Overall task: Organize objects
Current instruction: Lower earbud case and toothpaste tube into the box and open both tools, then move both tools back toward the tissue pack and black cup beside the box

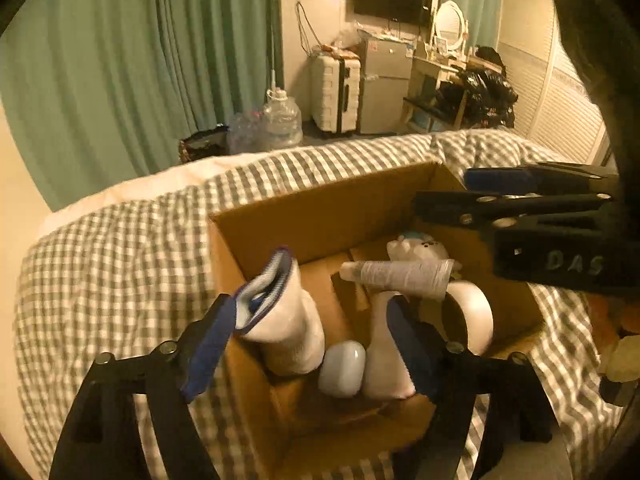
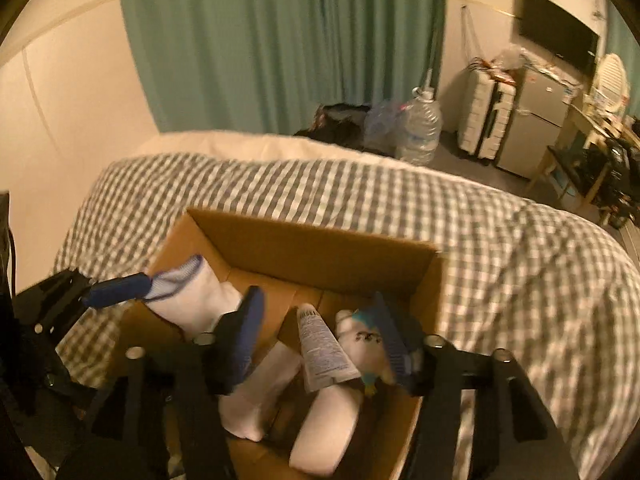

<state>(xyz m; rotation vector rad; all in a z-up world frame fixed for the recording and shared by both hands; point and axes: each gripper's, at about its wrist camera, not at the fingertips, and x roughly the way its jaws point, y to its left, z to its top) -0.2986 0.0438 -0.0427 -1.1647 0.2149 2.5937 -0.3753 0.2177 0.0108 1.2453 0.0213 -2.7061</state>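
Since the cardboard box [image 1: 320, 208] collects the items, the spread left gripper [image 1: 312, 328] hovers by the sock [image 1: 288, 320] at its near-left corner, while the right gripper [image 2: 320, 332] gapes over the tube [image 2: 324, 352]

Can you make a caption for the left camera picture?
Left gripper open above a cardboard box holding a white sock.

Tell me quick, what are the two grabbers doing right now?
Left gripper: open over the cardboard box, holding nothing.
Right gripper: open over the same box, holding nothing.
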